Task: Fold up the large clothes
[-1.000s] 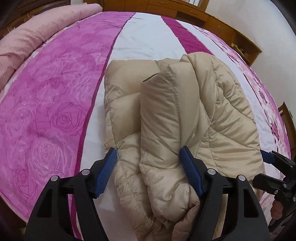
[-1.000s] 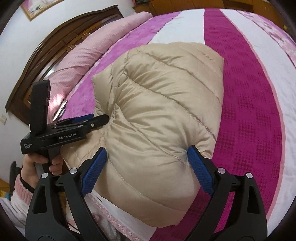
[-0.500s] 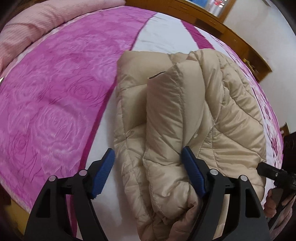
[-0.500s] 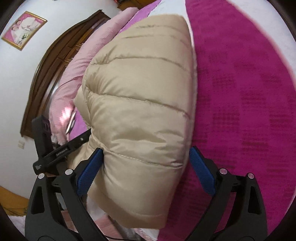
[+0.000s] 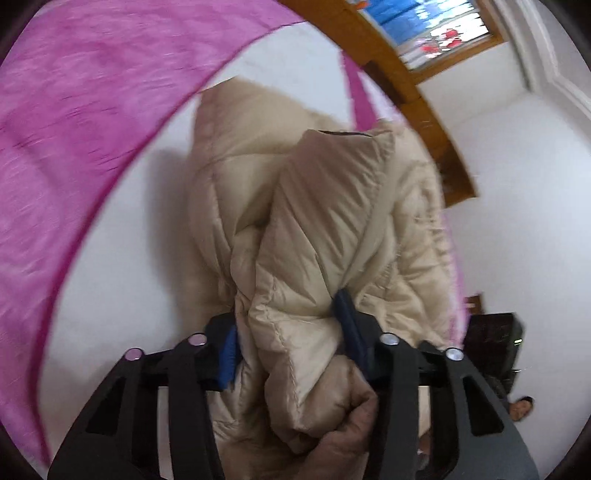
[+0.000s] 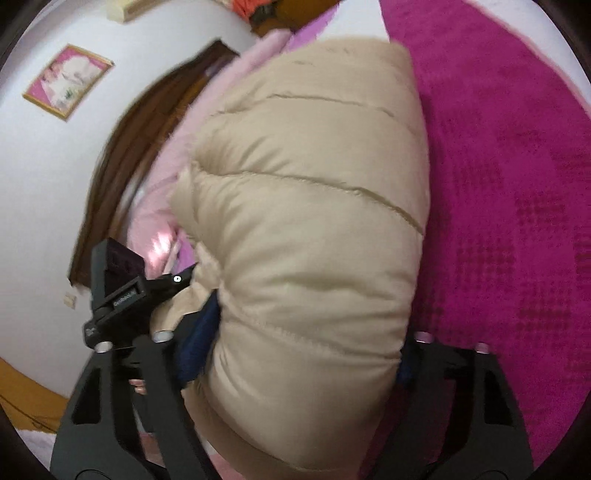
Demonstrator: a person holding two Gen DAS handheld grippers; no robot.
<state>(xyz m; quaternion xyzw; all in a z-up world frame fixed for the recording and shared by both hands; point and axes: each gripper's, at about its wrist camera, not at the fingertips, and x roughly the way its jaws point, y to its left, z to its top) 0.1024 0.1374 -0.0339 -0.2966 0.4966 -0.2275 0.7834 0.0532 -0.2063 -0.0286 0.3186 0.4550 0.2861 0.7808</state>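
Note:
A beige puffer jacket lies folded in a thick bundle on the bed. In the left wrist view my left gripper has its jaws closing on the near end of the bundle, and the blue pads dent the padding from both sides. The right wrist view shows the jacket bulging between and over the pads of my right gripper, whose jaws are also closing on it. The left gripper appears there at the left, pinching the same end. Both views are blurred by motion.
The bedspread has pink rose-pattern, white and magenta stripes. A pink pillow roll lies against the dark wooden headboard, with a framed picture on the wall. Wooden furniture and a window stand beyond the bed.
Both grippers narrowed from wide apart around the jacket's near end to pressing into it. Both views have rolled and dipped, and the jacket now fills more of each.

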